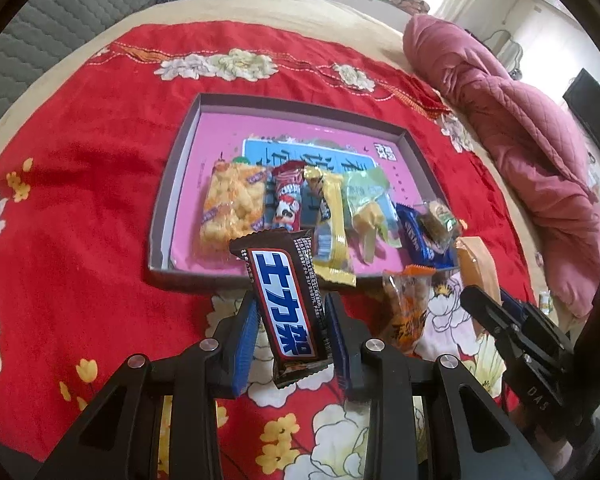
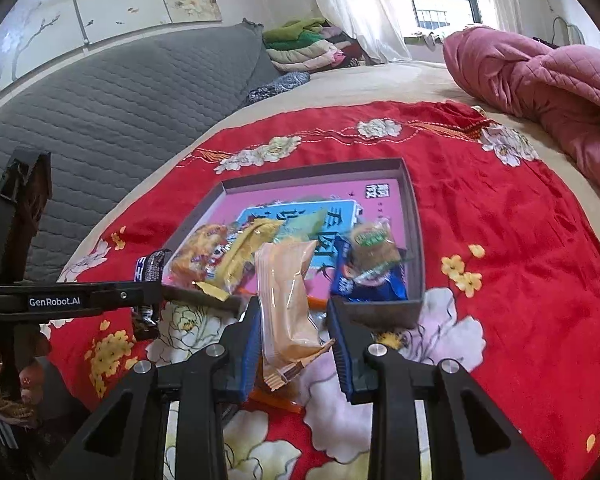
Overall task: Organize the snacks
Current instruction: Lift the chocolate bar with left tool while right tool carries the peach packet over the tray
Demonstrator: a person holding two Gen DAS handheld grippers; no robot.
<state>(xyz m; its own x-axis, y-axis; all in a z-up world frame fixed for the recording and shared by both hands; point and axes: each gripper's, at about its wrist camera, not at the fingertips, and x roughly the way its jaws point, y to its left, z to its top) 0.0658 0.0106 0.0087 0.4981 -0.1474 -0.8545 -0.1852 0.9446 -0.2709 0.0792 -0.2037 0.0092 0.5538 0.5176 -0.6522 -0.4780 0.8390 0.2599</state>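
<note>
Left hand-held gripper pinches a Snickers, right hand-held gripper pinches a tan packet, both by the tray's near edge. Six snacks in, orange packet left.

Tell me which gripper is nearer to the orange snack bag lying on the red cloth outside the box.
Right. The right gripper, holding a pale packet, hangs just above the orange snack bag. The left gripper, holding the chocolate bar, is off to its left.
</note>
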